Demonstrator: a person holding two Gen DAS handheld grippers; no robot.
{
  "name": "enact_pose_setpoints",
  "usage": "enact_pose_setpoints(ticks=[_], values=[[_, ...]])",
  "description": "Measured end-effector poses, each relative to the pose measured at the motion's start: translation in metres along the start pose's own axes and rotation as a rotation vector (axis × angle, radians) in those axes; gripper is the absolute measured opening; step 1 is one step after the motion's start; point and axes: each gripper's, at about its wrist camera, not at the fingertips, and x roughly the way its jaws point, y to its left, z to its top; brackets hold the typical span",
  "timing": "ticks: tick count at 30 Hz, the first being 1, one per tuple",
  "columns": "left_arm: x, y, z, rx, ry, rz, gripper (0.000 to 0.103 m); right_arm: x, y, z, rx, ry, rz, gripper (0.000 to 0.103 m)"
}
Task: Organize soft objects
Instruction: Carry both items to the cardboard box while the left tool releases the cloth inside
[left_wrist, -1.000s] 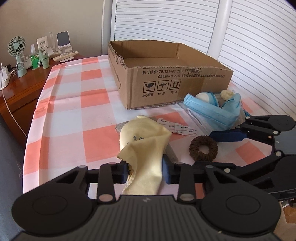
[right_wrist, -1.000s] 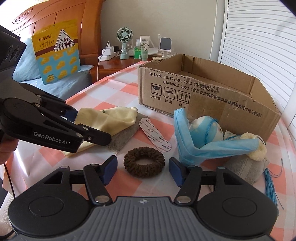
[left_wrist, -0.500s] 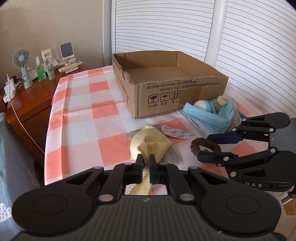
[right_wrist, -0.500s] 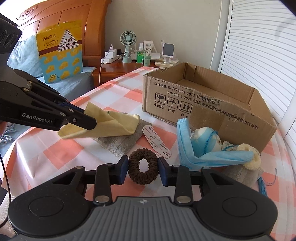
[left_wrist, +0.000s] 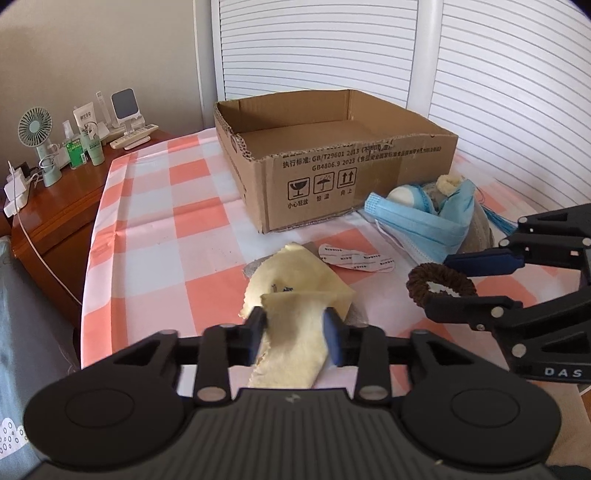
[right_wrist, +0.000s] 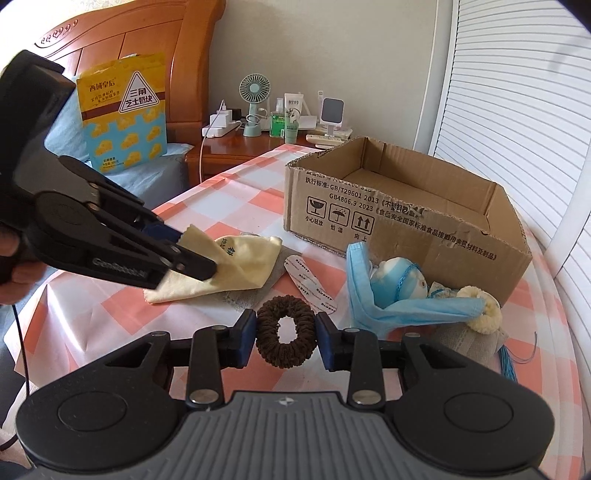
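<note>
A yellow cloth (left_wrist: 295, 291) (right_wrist: 240, 262) lies partly on a grey cloth (right_wrist: 251, 295) on the checked tablecloth. One end of the yellow cloth runs between the fingers of my left gripper (left_wrist: 295, 325) (right_wrist: 195, 258). Its jaws are opening, with a gap at each pad. My right gripper (right_wrist: 285, 328) (left_wrist: 443, 284) is shut on a brown hair tie (right_wrist: 285, 330) (left_wrist: 439, 284), pads pressing on both sides, a little above the table. An open cardboard box (left_wrist: 332, 173) (right_wrist: 406, 229) stands behind, with nothing visible inside it.
In front of the box lie a blue face mask (left_wrist: 417, 221) (right_wrist: 406, 306), a small blue-and-white plush toy (right_wrist: 399, 284) and a cream hair tie (right_wrist: 484, 304). White sticker strips (left_wrist: 354, 258) lie mid-table. A wooden nightstand (left_wrist: 55, 192) with a fan and bottles stands beyond the table's left edge.
The left jaws shut on the yellow cloth, then spread apart around it. The right jaws closed on the brown hair tie and raised it slightly off the table.
</note>
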Motion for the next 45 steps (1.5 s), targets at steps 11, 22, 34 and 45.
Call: enact_pose_setpoints(ticks=[11,22,34,45], values=[[0.006,0.005,0.009,0.014,-0.002,-0.039,0.003,0.002,-0.001,0.000,0.011,0.008,0.003,0.040],[-0.023,0.021,0.041,0.015,-0.030,-0.027,0.003,-0.001,-0.001,0.004,0.015,-0.001,0.008,0.040],[-0.007,0.009,0.135,0.098,-0.086,-0.041,0.003,-0.028,-0.030,0.039,-0.001,-0.062,-0.014,0.040],[0.083,0.016,0.210,0.041,-0.113,0.049,0.076,-0.026,-0.080,0.064,0.049,-0.101,-0.119,0.040]])
